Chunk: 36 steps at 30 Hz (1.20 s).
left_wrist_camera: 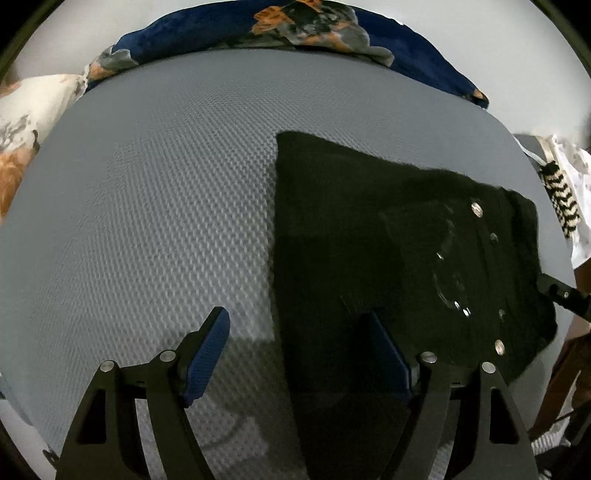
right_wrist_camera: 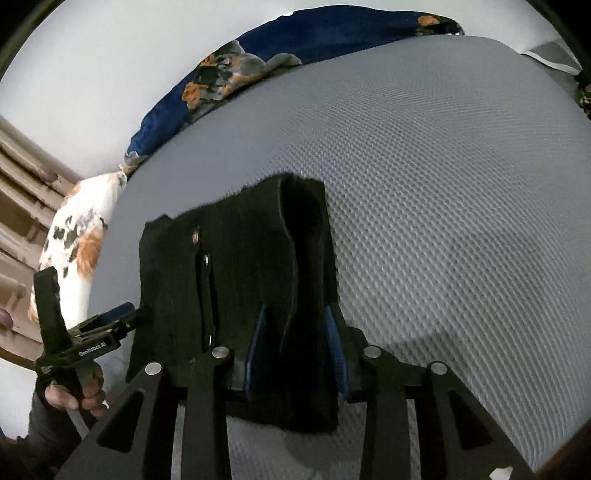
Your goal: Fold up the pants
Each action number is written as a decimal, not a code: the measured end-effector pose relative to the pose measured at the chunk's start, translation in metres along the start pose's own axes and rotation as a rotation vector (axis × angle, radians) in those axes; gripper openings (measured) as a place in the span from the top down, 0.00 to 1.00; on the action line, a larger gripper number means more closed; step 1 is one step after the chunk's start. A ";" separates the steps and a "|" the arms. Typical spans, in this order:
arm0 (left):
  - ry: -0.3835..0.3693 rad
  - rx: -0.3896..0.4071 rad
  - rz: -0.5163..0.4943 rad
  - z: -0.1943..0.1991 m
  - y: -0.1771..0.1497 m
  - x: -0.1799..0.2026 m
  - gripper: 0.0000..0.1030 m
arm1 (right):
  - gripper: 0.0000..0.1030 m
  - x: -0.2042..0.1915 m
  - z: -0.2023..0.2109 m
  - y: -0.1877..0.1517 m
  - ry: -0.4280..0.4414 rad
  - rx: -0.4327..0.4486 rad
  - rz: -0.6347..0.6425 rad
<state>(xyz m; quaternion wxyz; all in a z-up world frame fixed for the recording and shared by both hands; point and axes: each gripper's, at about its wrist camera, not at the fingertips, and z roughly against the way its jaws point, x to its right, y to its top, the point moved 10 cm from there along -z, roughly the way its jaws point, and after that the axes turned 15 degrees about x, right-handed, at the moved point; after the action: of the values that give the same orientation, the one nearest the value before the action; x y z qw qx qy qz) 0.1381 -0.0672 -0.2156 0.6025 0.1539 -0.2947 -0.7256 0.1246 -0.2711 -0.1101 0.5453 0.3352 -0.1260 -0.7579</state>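
I'm looking down at a bed (left_wrist_camera: 147, 206) covered in a grey, dimpled mattress surface. Folded black pants (left_wrist_camera: 369, 240) lie flat on it toward the near edge, metal studs showing on the top layer. Along the far edge I see a navy blanket (left_wrist_camera: 229, 29) with orange and grey print, bunched up against the white wall. At the far corner beside it rests a white pillow (right_wrist_camera: 81, 236) with orange and grey flowers. The stretch between blanket and pants is bare grey surface.

both tools angle steeply downward: the left tool (left_wrist_camera: 295, 354) gapes wide, the right tool (right_wrist_camera: 297, 347) stands partly parted.
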 end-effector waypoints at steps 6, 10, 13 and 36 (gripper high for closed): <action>-0.009 0.004 -0.017 0.016 -0.014 0.006 0.25 | 0.70 -0.010 0.010 -0.009 0.014 -0.001 0.021; -0.010 0.000 -0.018 0.019 -0.020 0.007 0.25 | 0.78 -0.007 -0.002 -0.027 0.026 -0.076 -0.015; -0.008 0.000 -0.028 0.021 -0.025 0.012 0.25 | 0.86 -0.008 0.005 -0.024 0.023 -0.061 -0.007; -0.017 -0.043 -0.012 0.015 -0.038 0.021 0.25 | 0.88 0.009 0.012 -0.037 -0.007 -0.068 -0.050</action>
<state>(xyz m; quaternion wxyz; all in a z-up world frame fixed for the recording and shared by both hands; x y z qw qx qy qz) 0.0942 -0.0801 -0.2243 0.5988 0.1363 -0.2833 -0.7366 0.0880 -0.2678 -0.1250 0.5370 0.3168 -0.0935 -0.7762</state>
